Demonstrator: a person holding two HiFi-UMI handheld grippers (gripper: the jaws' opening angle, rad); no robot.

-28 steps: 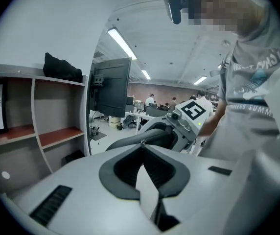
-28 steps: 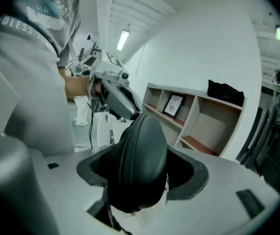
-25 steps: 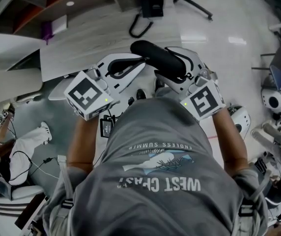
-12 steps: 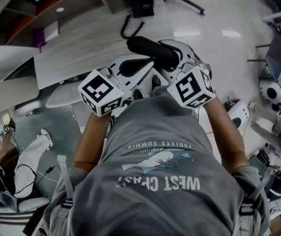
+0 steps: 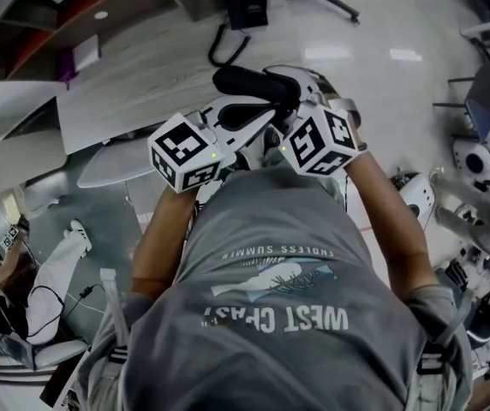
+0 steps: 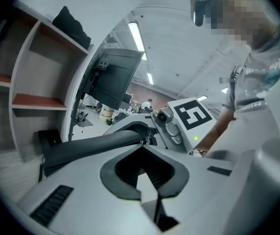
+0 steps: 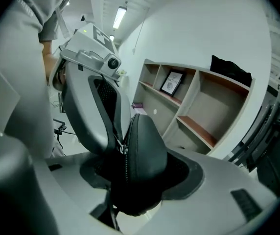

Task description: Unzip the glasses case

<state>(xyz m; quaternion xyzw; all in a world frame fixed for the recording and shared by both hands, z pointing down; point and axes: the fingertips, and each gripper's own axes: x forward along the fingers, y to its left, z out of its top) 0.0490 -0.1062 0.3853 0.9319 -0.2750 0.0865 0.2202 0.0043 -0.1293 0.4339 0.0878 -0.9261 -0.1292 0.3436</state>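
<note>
Glasses case (image 7: 142, 155), black with its zip closed along the part I can see, hangs in the air in front of my chest and rests on no surface. My right gripper (image 7: 135, 173) has it by one end: those jaws have just been closing, and their pads press on the case's two sides. The long axis runs straight out from the jaws, away from that gripper's camera. Seen from my head, the case lies across the picture with its free end toward my left.

The zip seam faces my left gripper (image 6: 142, 145). Its jaws are together, tips pinched on the small metal zip pull (image 7: 122, 149) at the case's edge.

Below is a glossy pale floor (image 5: 382, 24). A light wood-grain desk (image 5: 134, 75) stands ahead to my left, and another person (image 5: 44, 272) sits further left. A dark monitor (image 6: 113, 80) stands beyond the case under ceiling strip lights (image 6: 136, 33).

A white shelf unit (image 7: 197, 125) with red-brown boards stands by the wall. One upper compartment holds a framed picture (image 7: 172, 83), and a black bundle (image 7: 230, 70) lies on top of the unit.
</note>
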